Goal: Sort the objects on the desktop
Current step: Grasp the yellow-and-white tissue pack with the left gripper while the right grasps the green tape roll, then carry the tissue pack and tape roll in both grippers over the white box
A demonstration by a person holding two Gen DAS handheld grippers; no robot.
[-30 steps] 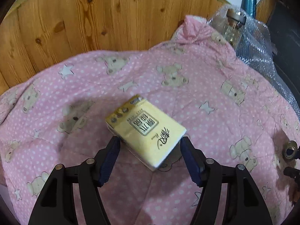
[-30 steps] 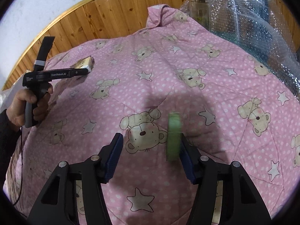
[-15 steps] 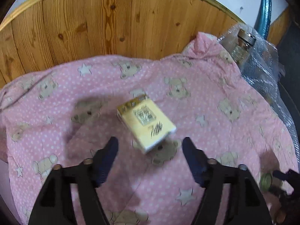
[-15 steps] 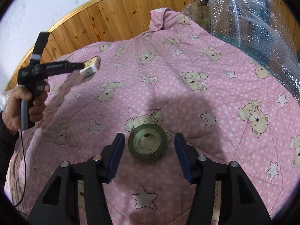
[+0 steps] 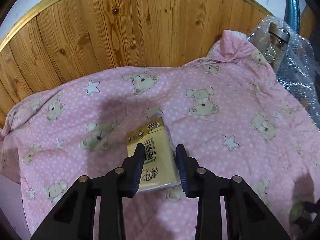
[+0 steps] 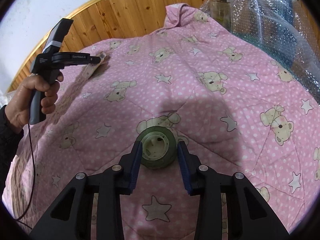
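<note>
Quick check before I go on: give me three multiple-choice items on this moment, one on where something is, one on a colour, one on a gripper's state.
1. Where is the glass jar?
A. at the far right edge of the pink quilt, against the bubble wrap
B. between the right fingers
C. on the tissue pack

2. What colour is the tissue pack?
A. blue
B. yellow
C. red

3. How is the right hand-held gripper set around the tape roll?
A. shut far from it
B. fingers on either side of it as it lies flat
C. holding it high above the quilt

Answers: 1 A, the jar stands by the bubble wrap past the quilt's corner. 2 B, its wrapper is yellow. 3 B, the roll lies flat on the quilt between the blue pads.
</note>
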